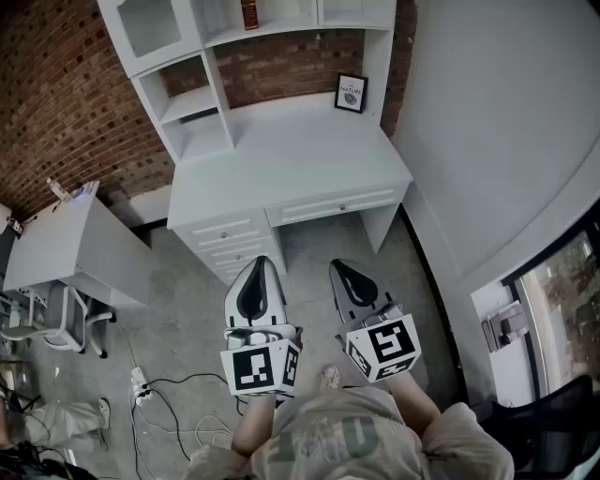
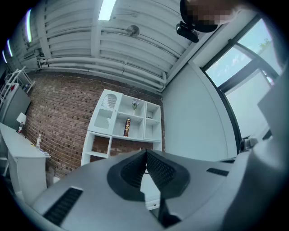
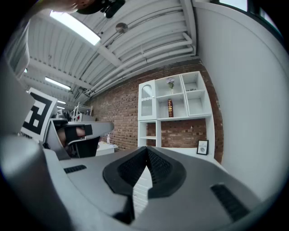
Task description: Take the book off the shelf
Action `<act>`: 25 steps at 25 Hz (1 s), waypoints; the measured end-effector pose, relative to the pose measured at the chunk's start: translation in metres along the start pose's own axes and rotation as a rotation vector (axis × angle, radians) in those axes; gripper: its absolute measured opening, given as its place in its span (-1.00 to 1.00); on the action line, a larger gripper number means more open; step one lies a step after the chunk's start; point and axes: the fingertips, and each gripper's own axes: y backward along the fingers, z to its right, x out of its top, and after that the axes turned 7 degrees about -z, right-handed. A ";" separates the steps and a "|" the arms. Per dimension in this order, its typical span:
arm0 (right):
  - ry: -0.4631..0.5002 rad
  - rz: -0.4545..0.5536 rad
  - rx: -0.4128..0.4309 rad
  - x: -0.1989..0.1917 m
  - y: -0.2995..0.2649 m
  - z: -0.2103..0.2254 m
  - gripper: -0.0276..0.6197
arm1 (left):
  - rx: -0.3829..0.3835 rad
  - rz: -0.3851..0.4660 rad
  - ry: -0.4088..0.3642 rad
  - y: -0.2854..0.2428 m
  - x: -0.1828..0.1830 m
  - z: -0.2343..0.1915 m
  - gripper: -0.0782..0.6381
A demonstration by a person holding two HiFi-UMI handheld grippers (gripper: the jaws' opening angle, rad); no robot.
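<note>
Rough brick wall (image 1: 56,84) backed boxy white shelf (image 1: 281,31); slim book (image 1: 249,13) stood far ahead of my left gripper (image 1: 260,262), right gripper (image 1: 339,266), both closed, empty.

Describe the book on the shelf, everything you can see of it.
The book is slim, with a dark red-brown spine carrying pale gold bands. Any lettering is too small to read. It stands upright, spine outward, alone in the lower middle cubby of the white shelf unit above the desk. Its foot rests on the cubby's board, and it stands clear of both side walls. Nothing else touches it.
</note>
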 end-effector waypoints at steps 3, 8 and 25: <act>0.034 0.010 0.004 0.004 0.003 -0.003 -0.87 | 0.001 -0.007 0.000 0.001 -0.001 0.002 -0.75; 0.037 0.010 0.004 0.004 0.005 0.004 -0.87 | -0.001 -0.006 -0.004 -0.003 -0.001 0.005 -0.75; -0.031 -0.023 0.041 -0.016 -0.027 0.023 -0.87 | 0.104 -0.041 -0.014 -0.032 -0.022 -0.047 -0.75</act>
